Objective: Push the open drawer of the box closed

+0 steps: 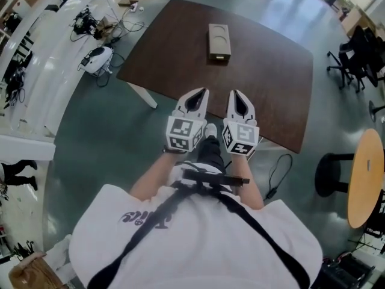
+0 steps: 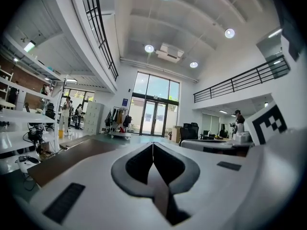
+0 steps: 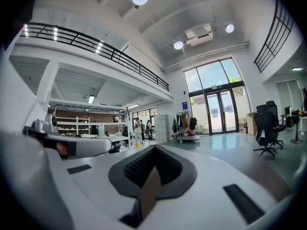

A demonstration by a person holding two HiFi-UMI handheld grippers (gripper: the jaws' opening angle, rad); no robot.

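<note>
My left gripper [image 1: 203, 93] and right gripper [image 1: 235, 94] hung side by side close in front of me, over the near edge of the dark brown table [image 1: 271, 95]. Both pairs of fingers were pressed fully together with nothing between them. The box [image 1: 219, 38] lay well ahead near the table's far side, apart from both grippers, one short end facing me. Its drawer [image 1: 220, 58] was too small to judge. The only markings I could make out were the black-and-white squares on each gripper's cube. The dark print on my white shirt [image 1: 147, 217] was too warped to read.
</note>
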